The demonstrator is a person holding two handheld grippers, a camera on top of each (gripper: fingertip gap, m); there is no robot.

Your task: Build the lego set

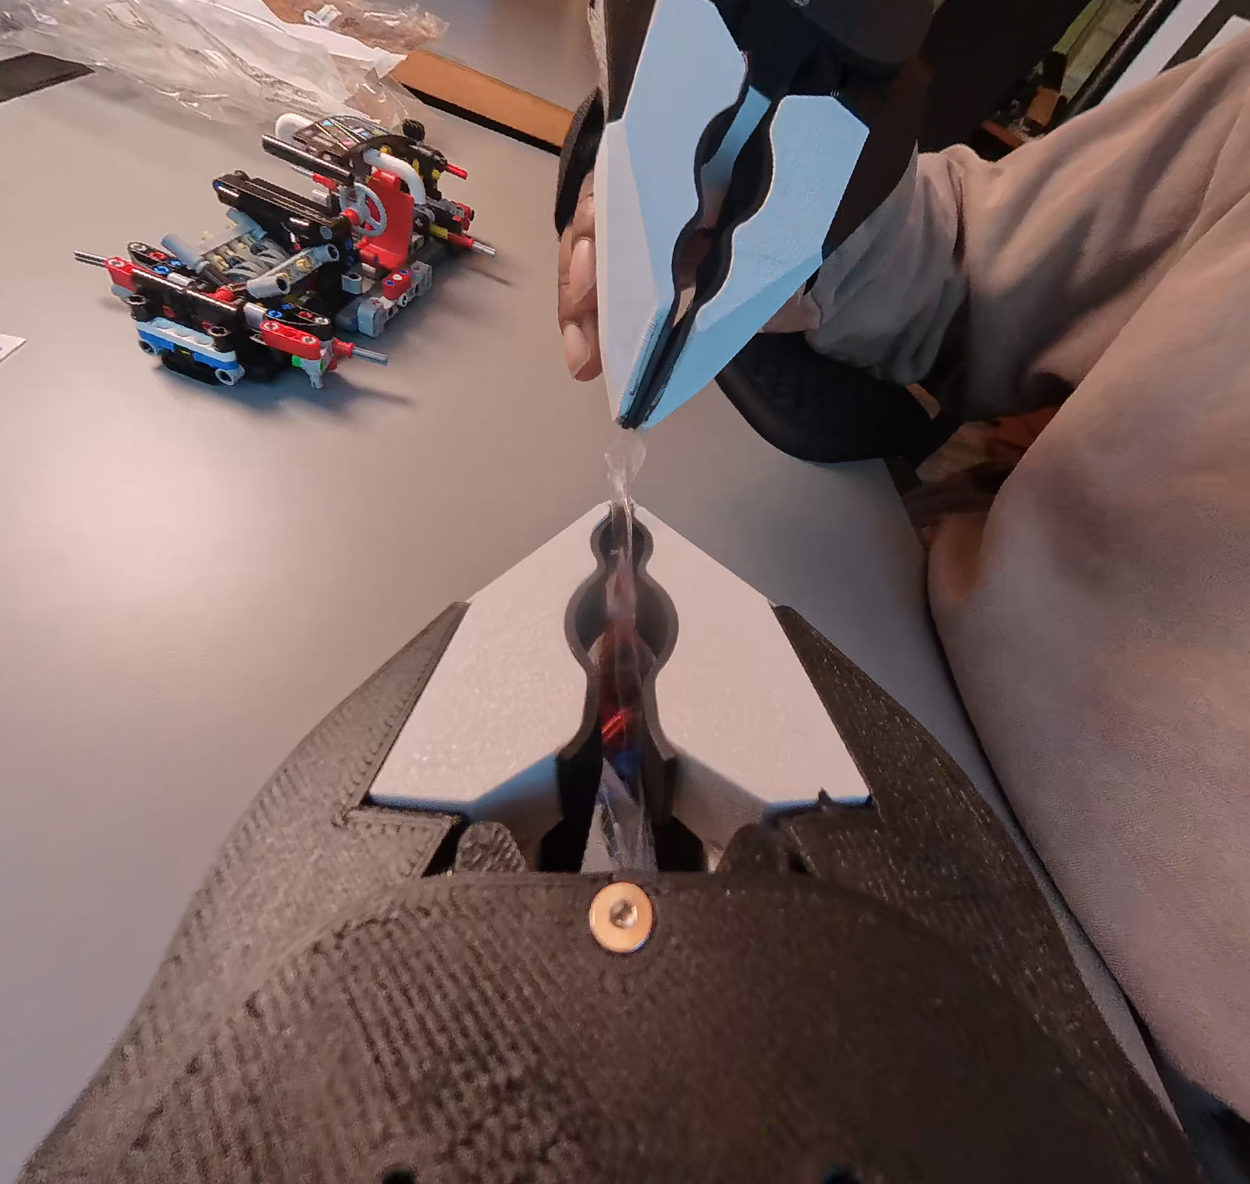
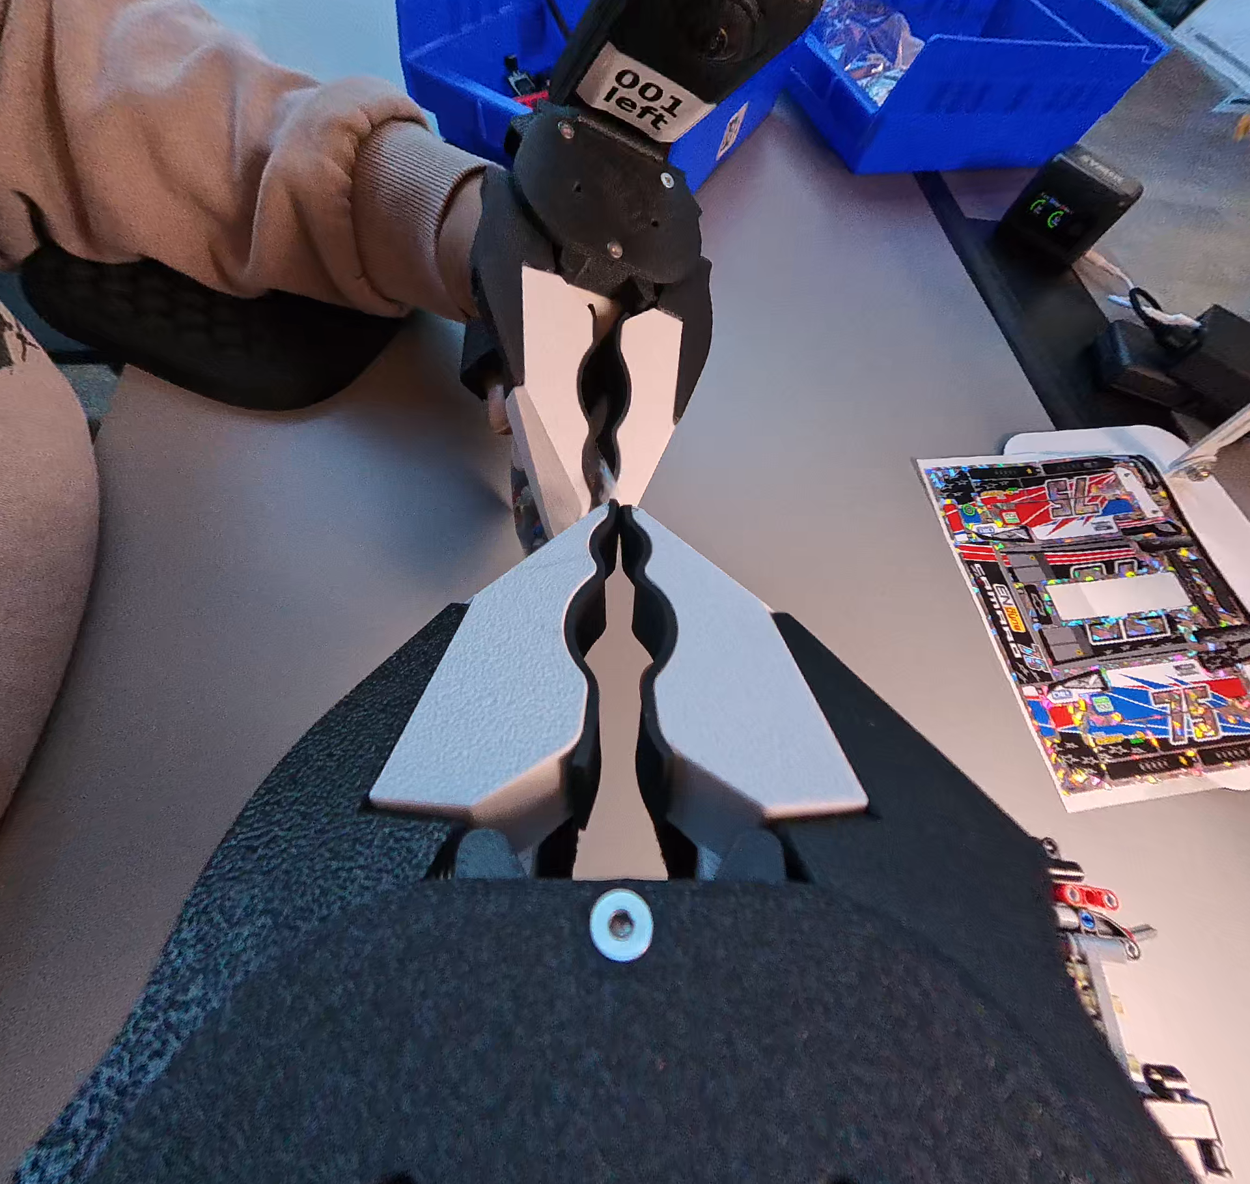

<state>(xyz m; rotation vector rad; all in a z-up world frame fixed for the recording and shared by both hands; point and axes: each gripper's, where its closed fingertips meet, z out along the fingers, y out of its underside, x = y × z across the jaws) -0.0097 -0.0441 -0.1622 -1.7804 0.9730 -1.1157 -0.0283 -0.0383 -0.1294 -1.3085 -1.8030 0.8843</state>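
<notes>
A small clear plastic bag [image 1: 626, 468] with red and blue Lego pieces inside is held between my two grippers above the grey table [image 1: 203, 576]. My left gripper [image 1: 623, 509] is shut on the bag, whose body runs back between its fingers. My right gripper [image 1: 632, 422] comes from above and is shut on the bag's thin end. In the right wrist view my right gripper [image 2: 619, 509] meets the left gripper [image 2: 604, 485] tip to tip, with a bit of plastic [image 2: 600, 468] between them. The partly built Lego car [image 1: 284, 251] stands on the table to the far left.
Crumpled clear wrappers [image 1: 169, 35] lie behind the car. A sticker sheet [image 2: 1109, 624] lies to the right, with blue bins [image 2: 947, 69] and a black device [image 2: 1069, 204] beyond it. A person's beige sleeve [image 2: 203, 136] is on the left. Less than 4 cm separates the two grippers' tips. From the left gripper's tips to the partly built Lego car [image 1: 284, 251] is close to 20 centimeters.
</notes>
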